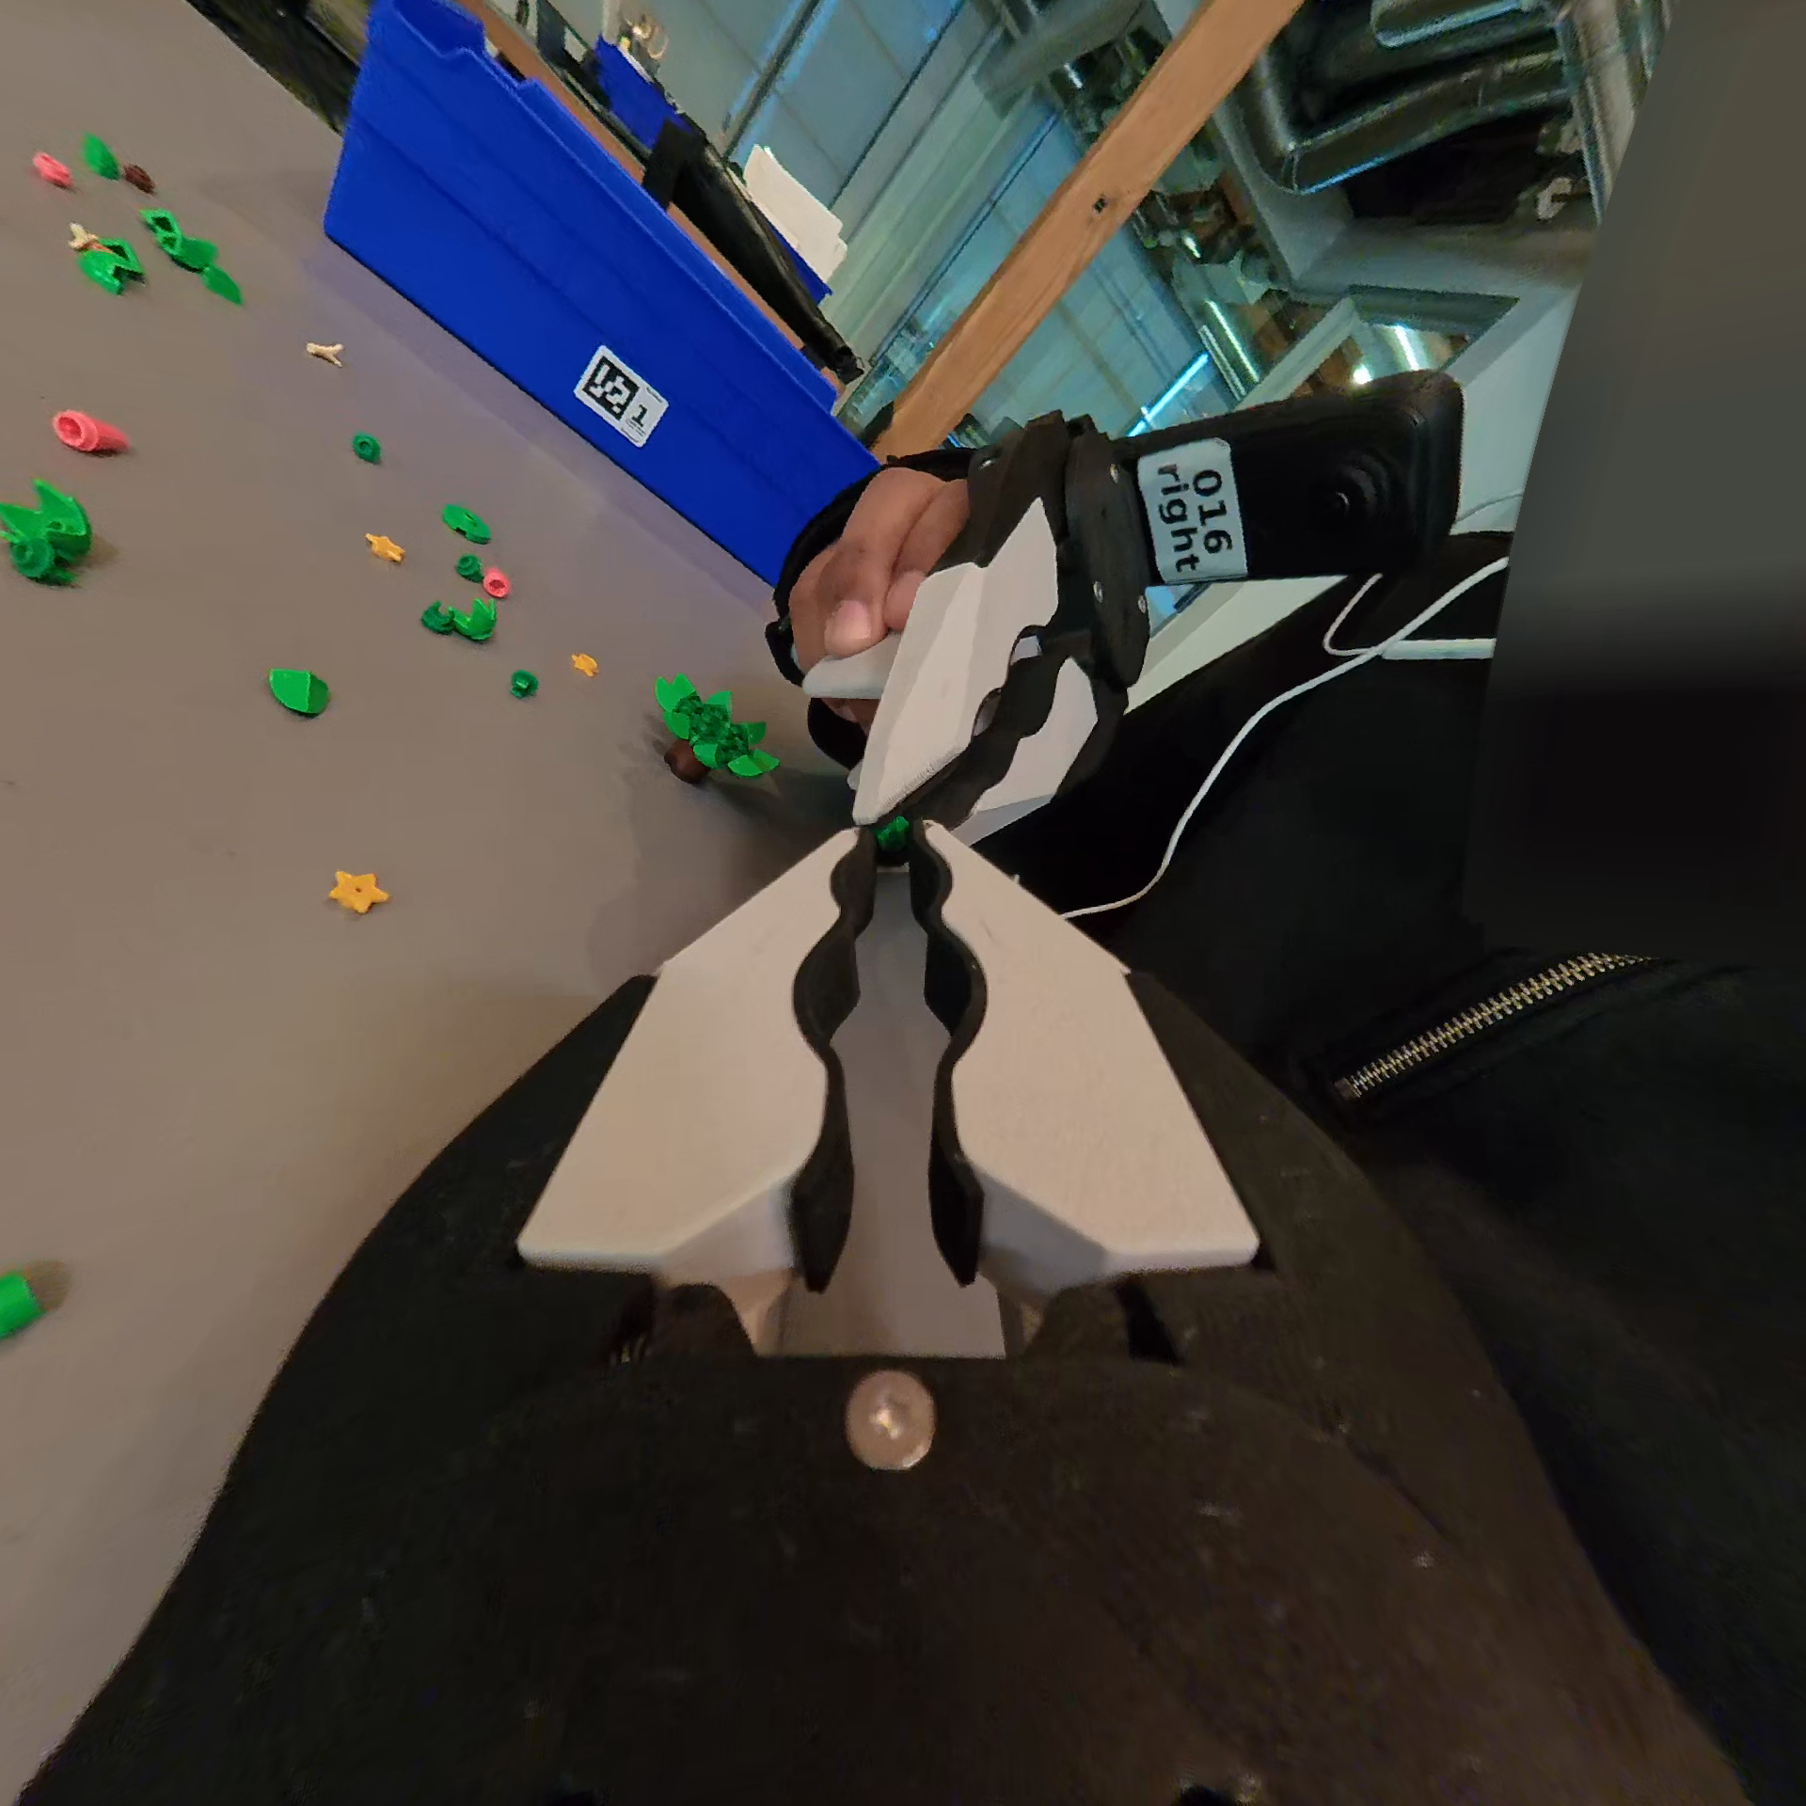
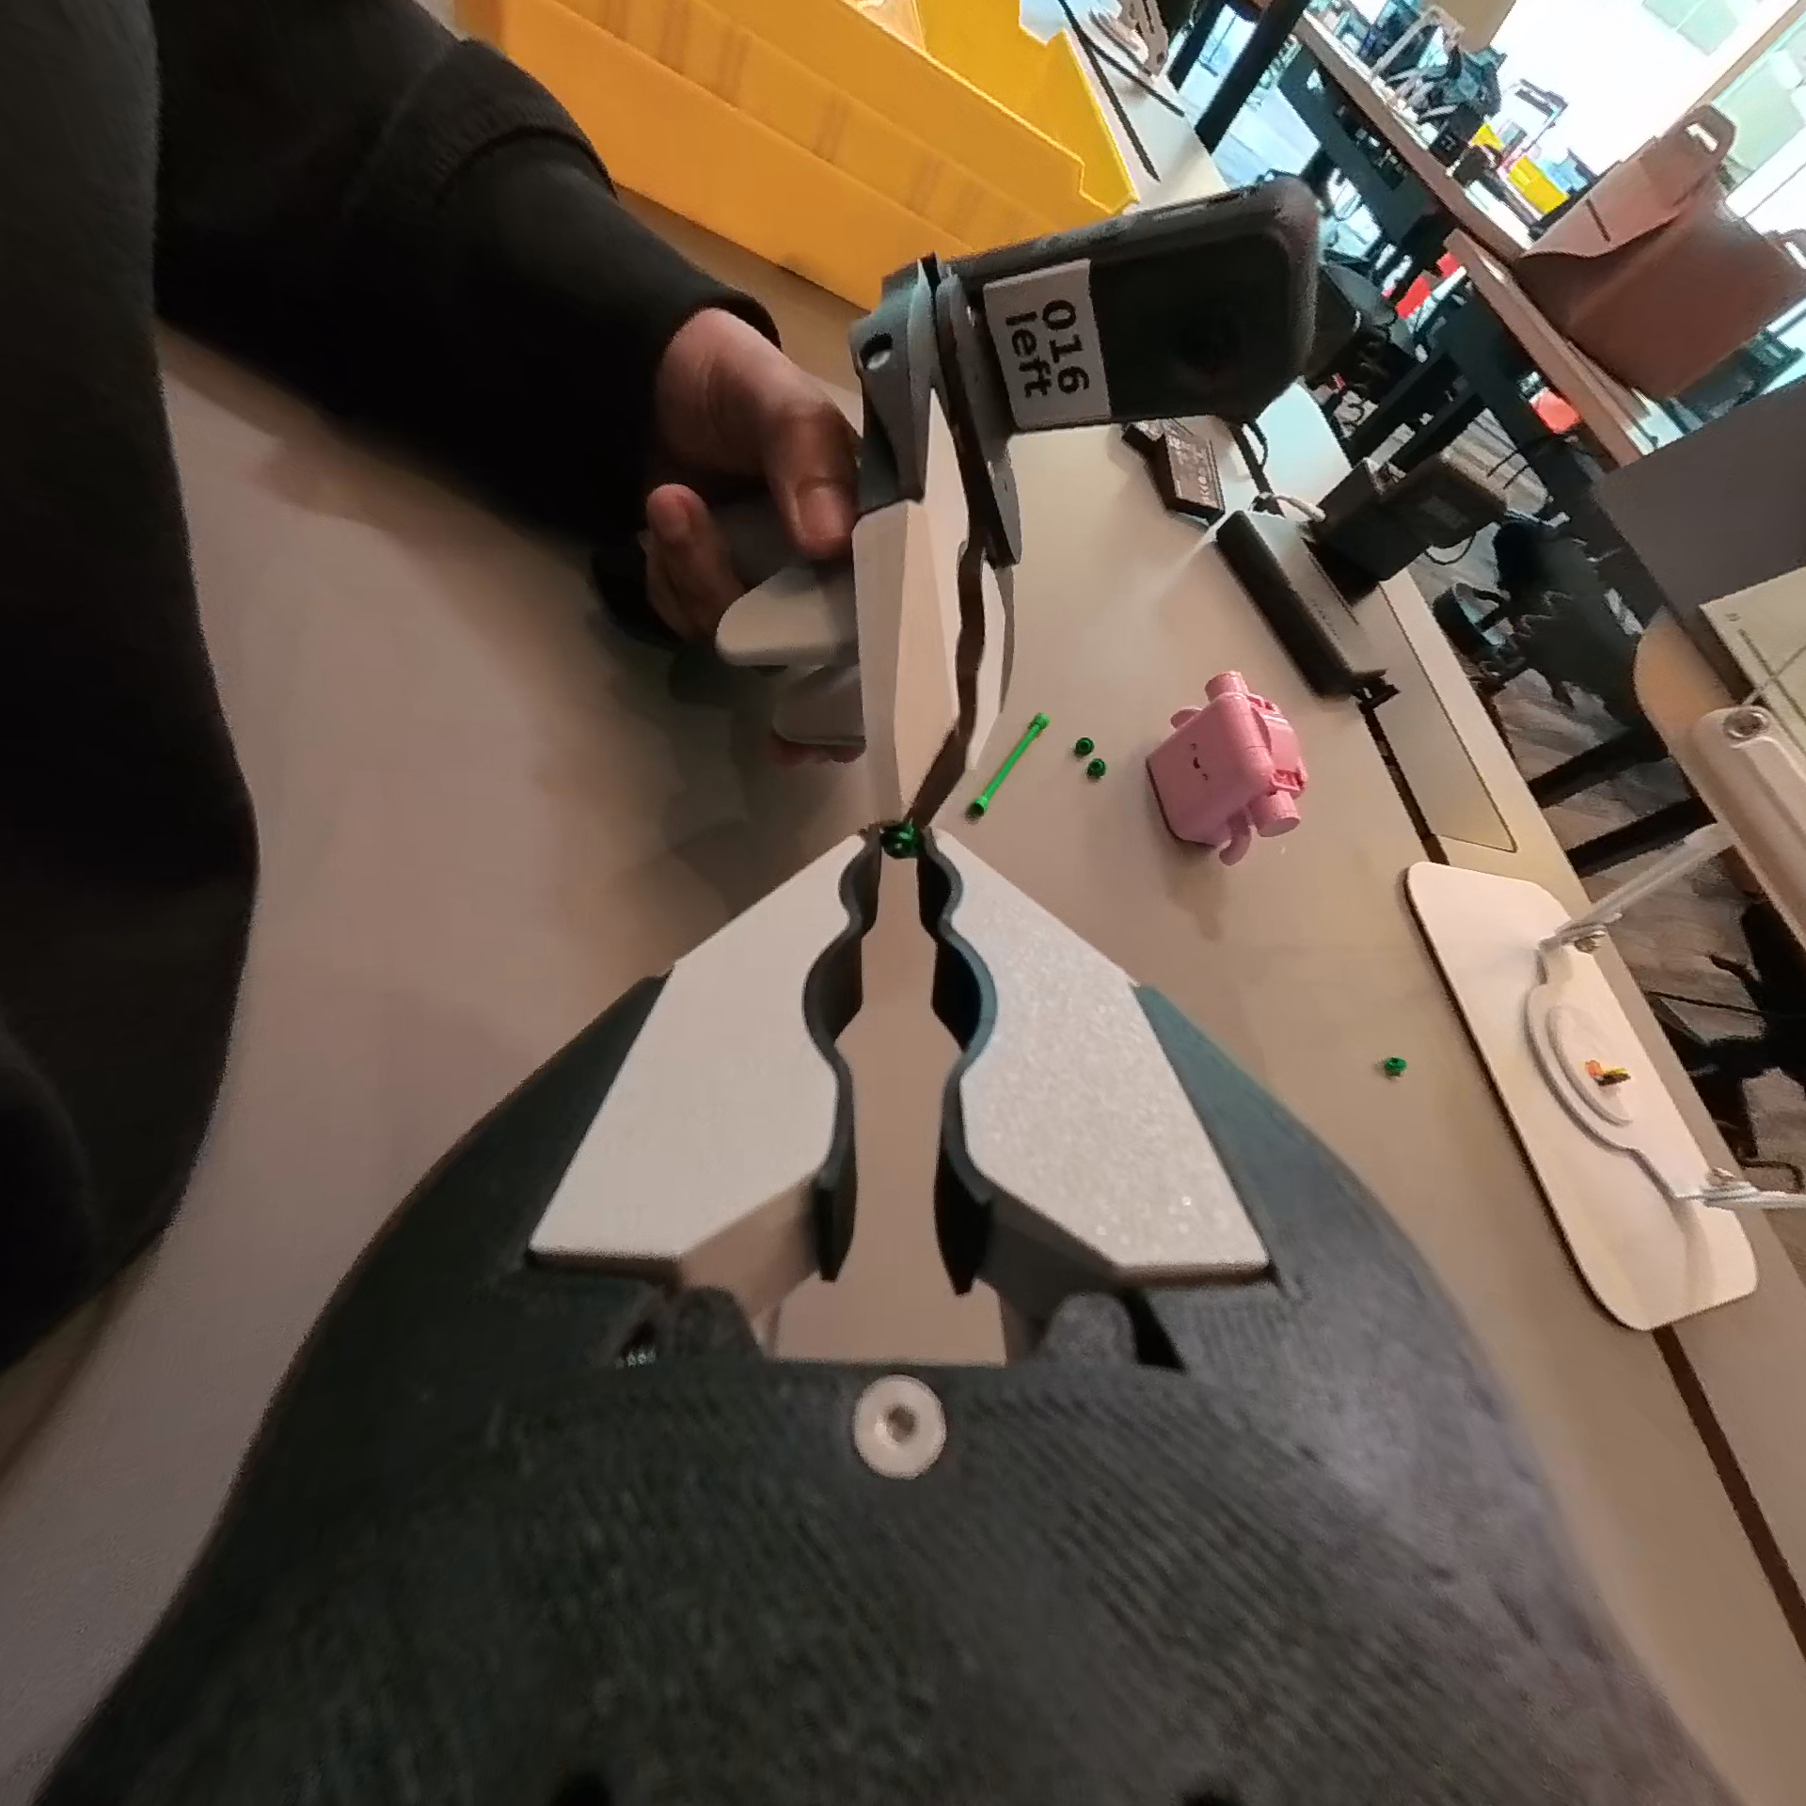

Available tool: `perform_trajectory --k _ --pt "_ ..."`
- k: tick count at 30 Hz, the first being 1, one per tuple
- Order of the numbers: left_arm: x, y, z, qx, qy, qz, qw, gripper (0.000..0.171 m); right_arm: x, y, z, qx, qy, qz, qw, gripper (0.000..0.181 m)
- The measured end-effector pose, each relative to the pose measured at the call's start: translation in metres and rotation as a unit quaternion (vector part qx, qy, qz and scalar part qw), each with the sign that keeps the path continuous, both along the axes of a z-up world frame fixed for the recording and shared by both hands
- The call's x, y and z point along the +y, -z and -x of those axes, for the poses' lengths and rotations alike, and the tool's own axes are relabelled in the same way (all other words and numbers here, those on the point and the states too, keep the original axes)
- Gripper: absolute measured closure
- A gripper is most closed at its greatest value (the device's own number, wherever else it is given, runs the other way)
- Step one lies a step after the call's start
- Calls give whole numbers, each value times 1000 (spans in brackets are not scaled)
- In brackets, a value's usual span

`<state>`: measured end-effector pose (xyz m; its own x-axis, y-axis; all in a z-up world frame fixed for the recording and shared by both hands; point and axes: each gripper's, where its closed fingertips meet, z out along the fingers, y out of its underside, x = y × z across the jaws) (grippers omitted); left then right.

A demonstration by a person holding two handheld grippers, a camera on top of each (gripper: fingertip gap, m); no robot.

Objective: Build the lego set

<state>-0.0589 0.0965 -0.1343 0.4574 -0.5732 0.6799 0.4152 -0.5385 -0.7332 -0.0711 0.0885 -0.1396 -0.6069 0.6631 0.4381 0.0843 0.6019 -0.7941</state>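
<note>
My left gripper (image 1: 891, 840) is shut on a small green lego piece (image 1: 891, 833) at its fingertips, held above the grey table (image 1: 293, 977). My right gripper (image 1: 911, 803) comes in from the upper right and meets it tip to tip, pinched on the same small green bit. In the right wrist view my right gripper (image 2: 899, 848) is shut on the green piece (image 2: 899, 838), and the left gripper (image 2: 909, 816) comes down onto it from above. How the green parts join is hidden between the tips.
Loose green leaves (image 1: 298, 692), pink flowers (image 1: 86, 432), yellow stars (image 1: 358, 890) and a small leafy plant (image 1: 713, 733) lie left of a blue bin (image 1: 547, 254). A pink lego figure (image 2: 1226, 772), green rod (image 2: 1007, 767), green studs (image 2: 1088, 757), yellow bins (image 2: 831, 107) and a white board (image 2: 1466, 977) lie right. Only a small space, under 4 cm, lies between the two pairs of fingers.
</note>
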Motion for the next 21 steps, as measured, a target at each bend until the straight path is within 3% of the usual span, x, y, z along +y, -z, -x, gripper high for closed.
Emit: perform_trajectory --k 10,13,21 --pt "0 -5 0 -14 3 -11 1000 171 -1 -6 1 -3 -2 42 999 175" --pt "1 -9 3 -16 -9 -18 1000 171 0 -10 1 -23 -2 90 996 162" --pt "4 -19 18 -25 -46 -40 998 171 13 -56 -7 28 -13 211 977 163"
